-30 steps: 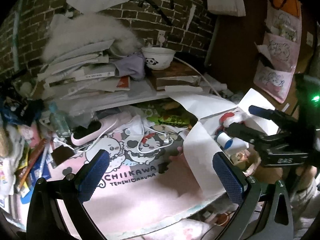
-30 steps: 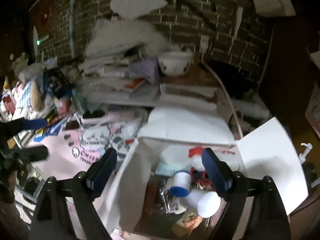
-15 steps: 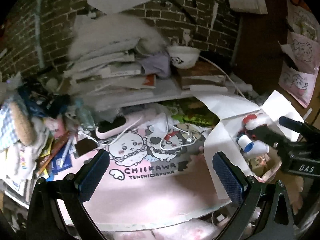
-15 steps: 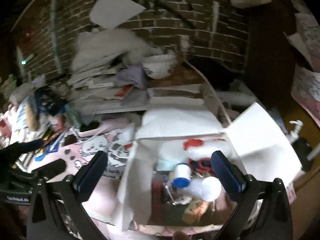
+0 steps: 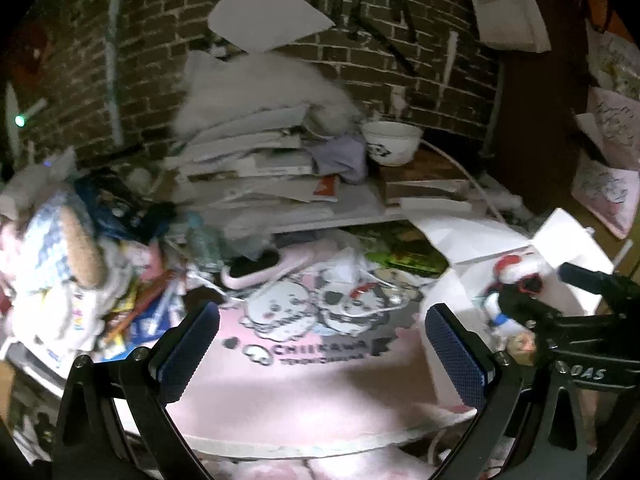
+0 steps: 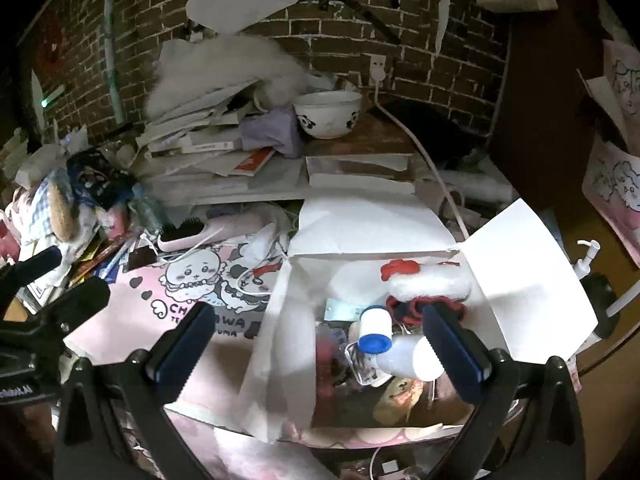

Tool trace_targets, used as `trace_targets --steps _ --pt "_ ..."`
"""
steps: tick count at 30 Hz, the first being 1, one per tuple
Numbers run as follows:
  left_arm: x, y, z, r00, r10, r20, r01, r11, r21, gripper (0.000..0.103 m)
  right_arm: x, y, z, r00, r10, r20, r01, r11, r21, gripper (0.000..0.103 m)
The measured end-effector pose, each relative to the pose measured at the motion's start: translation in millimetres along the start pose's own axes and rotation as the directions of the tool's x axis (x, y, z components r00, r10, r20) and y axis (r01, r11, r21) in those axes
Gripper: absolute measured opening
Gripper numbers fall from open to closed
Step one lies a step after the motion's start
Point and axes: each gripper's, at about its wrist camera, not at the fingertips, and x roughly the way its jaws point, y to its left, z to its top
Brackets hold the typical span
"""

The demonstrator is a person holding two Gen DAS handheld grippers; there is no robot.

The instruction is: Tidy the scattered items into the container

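An open white cardboard box (image 6: pixel 372 224) stands at the right of a pink Chiikawa mat (image 5: pixel 312 384); it also shows in the left wrist view (image 5: pixel 464 236). It holds a blue-capped bottle (image 6: pixel 375 330), a white bottle (image 6: pixel 412 358), a red-and-white plush (image 6: pixel 428 282) and other small items. My right gripper (image 6: pixel 320 352) is open and empty above the box's near left side. My left gripper (image 5: pixel 320 352) is open and empty above the mat. A pink hairbrush (image 5: pixel 256 270) and white cables (image 5: pixel 360 284) lie at the mat's far edge.
A stack of books and papers (image 5: pixel 256 168) with a white fluffy thing (image 5: pixel 260 84) and a panda bowl (image 5: pixel 392 142) stands behind on a shelf. Plush toys, pens and packets (image 5: pixel 80 280) crowd the left. A pump bottle (image 6: pixel 586 258) stands right of the box.
Both grippers have pulled back and swung left. The left view now centres on the mat, and the right gripper sits higher over the box. Both stay open.
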Motion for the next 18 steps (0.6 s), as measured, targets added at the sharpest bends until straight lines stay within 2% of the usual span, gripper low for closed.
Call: trace_targets --steps 8,18 --pt "-2.5 2.9 0.5 0.999 0.044 0.024 -0.044 0.999 0.003 0.103 1.0 -0.7 3.3 1.000 -0.013 0.012 0.013 1.000 0.016 0.103" --pt "-5.1 8.5 2.6 0.997 0.057 0.048 -0.056 0.998 -0.012 0.103 6.6 2.0 3.3 1.000 -0.009 -0.002 0.009 1.000 0.005 0.103"
